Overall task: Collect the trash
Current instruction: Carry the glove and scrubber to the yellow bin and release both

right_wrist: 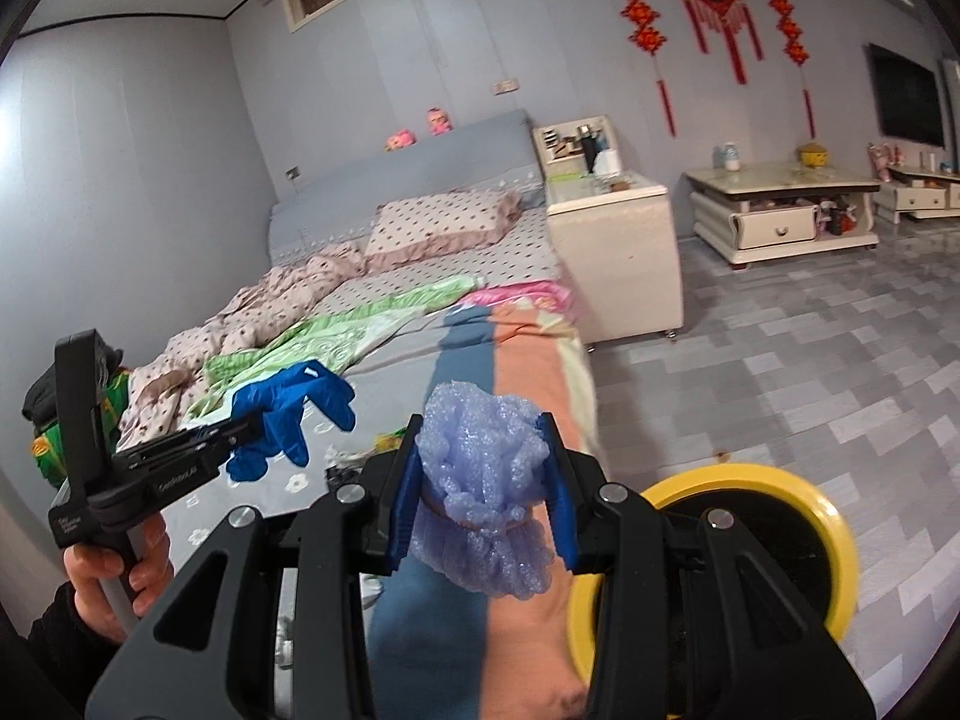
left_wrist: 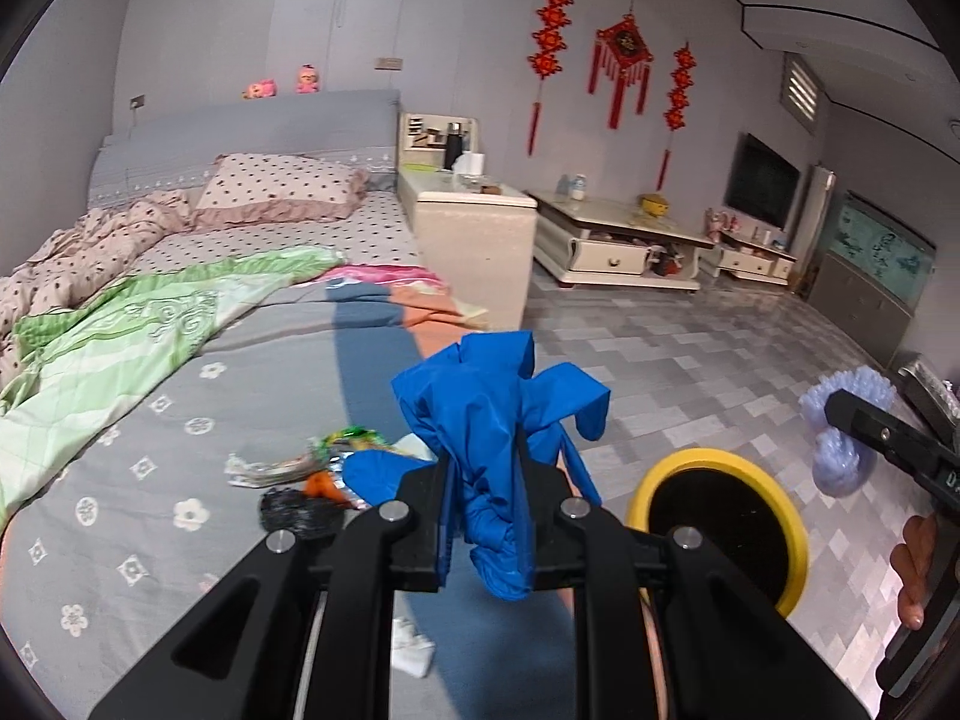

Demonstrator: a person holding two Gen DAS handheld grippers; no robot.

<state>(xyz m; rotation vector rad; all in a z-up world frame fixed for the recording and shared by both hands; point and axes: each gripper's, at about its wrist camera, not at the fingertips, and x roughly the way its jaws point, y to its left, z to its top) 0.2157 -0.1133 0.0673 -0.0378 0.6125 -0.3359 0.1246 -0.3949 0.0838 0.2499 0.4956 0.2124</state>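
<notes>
Left gripper (left_wrist: 483, 516) is pinching a blue glove (left_wrist: 492, 414), right gripper (right_wrist: 480, 504) is squeezing purple foam netting (right_wrist: 483, 480), both hanging just beside the yellow bin (left_wrist: 720, 525).

A home bedroom: a bed (left_wrist: 252, 312) with a dotted pillow (left_wrist: 279, 186), a wall television (left_wrist: 761, 180).

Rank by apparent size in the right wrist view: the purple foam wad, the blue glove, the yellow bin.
1. yellow bin, partly hidden
2. purple foam wad, nearest the camera
3. blue glove, farther off, so real size stays unsure
</notes>
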